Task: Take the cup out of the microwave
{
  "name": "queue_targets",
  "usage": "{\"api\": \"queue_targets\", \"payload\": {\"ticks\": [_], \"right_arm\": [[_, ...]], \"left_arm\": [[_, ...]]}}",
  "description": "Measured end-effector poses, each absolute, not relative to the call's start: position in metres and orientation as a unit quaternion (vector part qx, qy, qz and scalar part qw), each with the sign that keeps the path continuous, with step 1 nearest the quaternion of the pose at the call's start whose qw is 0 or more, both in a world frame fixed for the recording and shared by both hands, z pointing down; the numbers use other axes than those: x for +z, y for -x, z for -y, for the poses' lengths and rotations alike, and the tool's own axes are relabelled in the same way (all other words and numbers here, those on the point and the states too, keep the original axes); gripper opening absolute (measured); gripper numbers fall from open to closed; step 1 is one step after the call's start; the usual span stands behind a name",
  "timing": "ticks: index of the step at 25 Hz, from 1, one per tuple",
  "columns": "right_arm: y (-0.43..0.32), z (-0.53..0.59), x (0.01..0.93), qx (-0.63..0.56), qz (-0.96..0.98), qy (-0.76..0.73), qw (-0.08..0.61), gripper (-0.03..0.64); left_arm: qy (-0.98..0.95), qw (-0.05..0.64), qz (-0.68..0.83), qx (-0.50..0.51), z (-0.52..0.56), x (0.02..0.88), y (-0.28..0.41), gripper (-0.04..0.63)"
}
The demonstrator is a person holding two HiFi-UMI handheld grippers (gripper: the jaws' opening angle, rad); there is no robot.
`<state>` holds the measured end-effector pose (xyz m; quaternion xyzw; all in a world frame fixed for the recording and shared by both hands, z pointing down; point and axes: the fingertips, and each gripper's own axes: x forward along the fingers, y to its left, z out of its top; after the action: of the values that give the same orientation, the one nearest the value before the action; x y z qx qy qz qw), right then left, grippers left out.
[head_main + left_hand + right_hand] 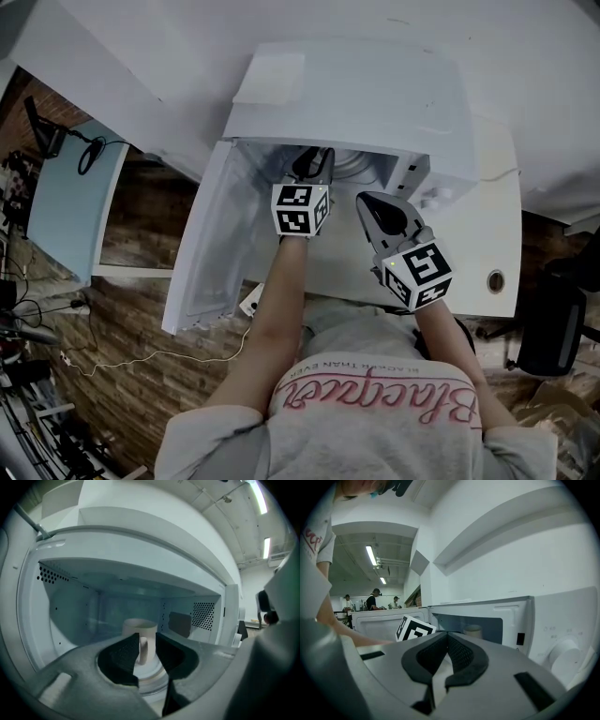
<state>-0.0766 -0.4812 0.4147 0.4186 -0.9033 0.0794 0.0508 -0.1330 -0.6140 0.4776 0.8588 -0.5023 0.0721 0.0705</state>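
Note:
A pale cup (140,629) stands upright on the glass turntable (152,676) inside the white microwave (356,103), its handle (144,649) turned toward me. My left gripper (146,637) reaches into the cavity mouth (314,167) and is open; the handle shows in the gap between its black pads, and I cannot tell whether they touch it. My right gripper (447,634) hovers outside, in front of the control panel (375,208), shut and empty. From there the cup (473,631) shows through the opening, with the left gripper's marker cube (415,629) to its left.
The microwave door (211,244) hangs wide open to the left. A round knob (565,656) sits on the panel at the right. A light blue desk (70,202) lies far left and a black chair (553,319) far right. People (372,599) stand in the background.

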Motion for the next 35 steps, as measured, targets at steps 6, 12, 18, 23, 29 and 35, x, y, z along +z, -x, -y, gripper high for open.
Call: {"api": "queue_targets", "payload": {"ticks": [6, 12, 18, 23, 29, 35], "right_arm": [[0.078, 0.483, 0.419, 0.084, 0.903, -0.418, 0.054, 0.011], [0.080, 0.484, 0.423, 0.088, 0.903, -0.417, 0.058, 0.011], [0.081, 0.485, 0.428, 0.090, 0.902, -0.418, 0.066, 0.011], [0.080, 0.485, 0.432, 0.090, 0.902, -0.416, 0.071, 0.011], [0.078, 0.485, 0.432, 0.091, 0.902, -0.416, 0.072, 0.011], [0.078, 0.484, 0.433, 0.089, 0.905, -0.410, 0.075, 0.011]], "left_arm": [[-0.855, 0.073, 0.508, 0.071, 0.624, 0.480, 0.133, 0.114], [-0.852, 0.070, 0.511, 0.087, 0.633, 0.484, 0.131, 0.114], [-0.838, 0.038, 0.532, 0.115, 0.637, 0.487, 0.131, 0.114], [-0.830, 0.050, 0.544, 0.113, 0.641, 0.490, 0.131, 0.112], [-0.829, 0.051, 0.545, 0.113, 0.642, 0.490, 0.130, 0.073], [-0.828, 0.062, 0.546, 0.109, 0.641, 0.490, 0.130, 0.055]]}}
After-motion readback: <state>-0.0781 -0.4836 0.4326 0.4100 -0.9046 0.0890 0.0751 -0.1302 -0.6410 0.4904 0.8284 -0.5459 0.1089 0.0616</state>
